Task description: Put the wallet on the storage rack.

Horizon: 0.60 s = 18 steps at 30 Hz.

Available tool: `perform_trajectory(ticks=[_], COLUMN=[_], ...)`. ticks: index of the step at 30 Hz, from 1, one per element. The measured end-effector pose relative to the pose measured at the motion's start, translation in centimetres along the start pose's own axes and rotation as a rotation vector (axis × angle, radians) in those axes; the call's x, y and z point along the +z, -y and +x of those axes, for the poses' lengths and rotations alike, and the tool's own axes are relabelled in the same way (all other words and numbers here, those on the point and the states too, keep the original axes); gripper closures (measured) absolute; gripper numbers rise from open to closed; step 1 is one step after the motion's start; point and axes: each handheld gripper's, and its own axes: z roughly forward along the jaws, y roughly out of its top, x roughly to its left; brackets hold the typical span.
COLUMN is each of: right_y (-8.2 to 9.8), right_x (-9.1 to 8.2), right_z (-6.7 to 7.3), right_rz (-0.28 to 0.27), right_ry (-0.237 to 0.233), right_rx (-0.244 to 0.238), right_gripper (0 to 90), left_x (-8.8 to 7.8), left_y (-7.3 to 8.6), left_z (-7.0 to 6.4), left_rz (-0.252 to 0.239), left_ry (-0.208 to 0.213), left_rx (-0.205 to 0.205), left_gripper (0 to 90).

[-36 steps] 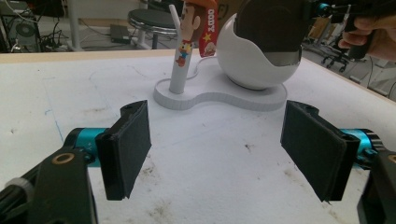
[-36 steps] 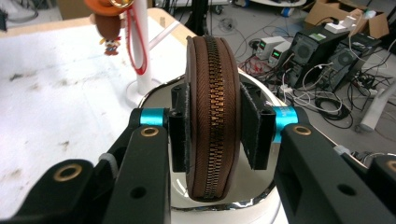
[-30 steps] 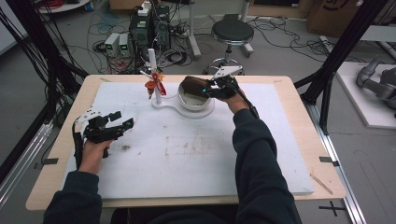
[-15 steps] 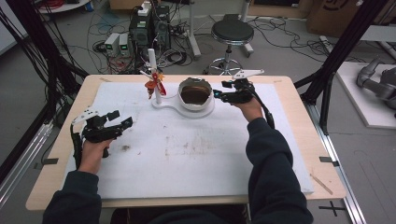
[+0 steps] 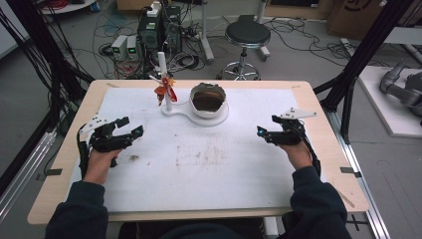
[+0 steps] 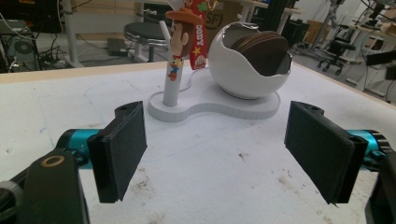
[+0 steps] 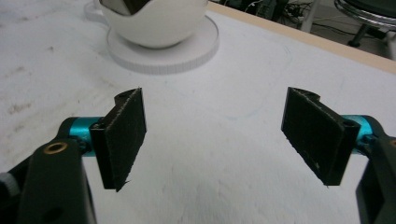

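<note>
A white stand [image 5: 175,110] at the table's far middle carries an egg-shaped white bowl [image 5: 219,105] with a brown round thing [image 5: 208,101] inside. A cowboy figure keychain [image 5: 165,88] hangs on its thin post. The left gripper view shows the bowl [image 6: 243,79], the brown thing [image 6: 261,49] and the figure [image 6: 180,42] ahead of my open left gripper [image 6: 224,149]. That left gripper [image 5: 130,126] rests at the table's left. My right gripper [image 5: 266,125] hovers at the right, well clear of the bowl [image 7: 154,23]. Its jaws have just been opening and my right gripper [image 7: 219,140] holds nothing.
A stained white sheet [image 5: 209,164] covers the wooden table [image 5: 318,99]. Behind the far edge are a black stool [image 5: 247,35], electronics boxes [image 5: 159,30] and cables. Black frame posts [image 5: 363,55] rise at both sides.
My right hand left the bowl and swung right and back toward the person, its jaws spreading wide; the brown thing stays in the bowl. The left hand kept still.
</note>
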Motion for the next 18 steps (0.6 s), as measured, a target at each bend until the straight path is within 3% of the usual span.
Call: perform_trajectory(ticks=[5,7,12,18], right_y=[2.3,2.5,2.9,3.4], right_x=[-1.3,-1.8,-2.7,-2.8], right_z=[0.4,0.5,0.9,0.9], right_rz=[-0.012,0.003,-0.029,-0.041], right_ry=[0.065,0.061,0.057,0.06], right_rx=[-0.013,-0.007,0.0,0.005], right_gripper=[21.6,21.6,21.6,21.6], left_x=[-0.1,0.0,0.3,0.2], left_y=[-0.1,0.0,0.0,0.0], left_z=[0.0,-0.1,-0.2,-0.2], left_rz=[-0.006,-0.005,0.009,0.001], left_ry=[-0.006,-0.006,-0.014,-0.016], left_rx=[0.012,0.016,0.033,0.019], left_gripper=[20.8,20.8,20.8,21.1])
